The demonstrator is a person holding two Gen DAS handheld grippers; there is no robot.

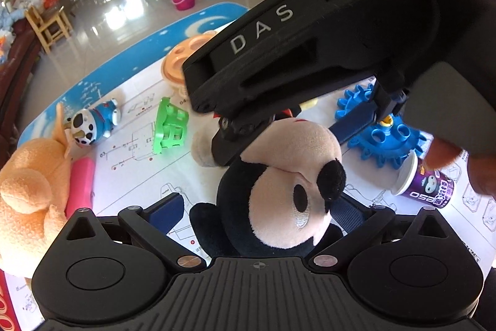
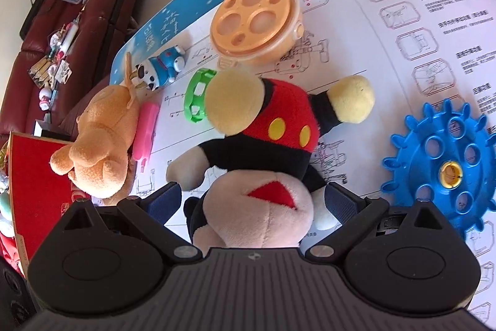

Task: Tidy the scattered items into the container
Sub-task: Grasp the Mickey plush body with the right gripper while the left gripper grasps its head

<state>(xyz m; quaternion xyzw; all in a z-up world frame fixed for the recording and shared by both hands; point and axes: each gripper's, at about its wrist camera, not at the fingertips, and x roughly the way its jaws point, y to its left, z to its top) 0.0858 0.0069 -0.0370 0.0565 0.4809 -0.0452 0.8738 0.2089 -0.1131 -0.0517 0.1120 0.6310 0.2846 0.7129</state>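
The mouse plush is lying on the big instruction sheet, head between both claws. The left gripper and the right gripper each have their blue pads against its head, so both look clamped on it. Past the plush sits the orange lid, with the green ring touching its foot, and the blue gear just off to its right.
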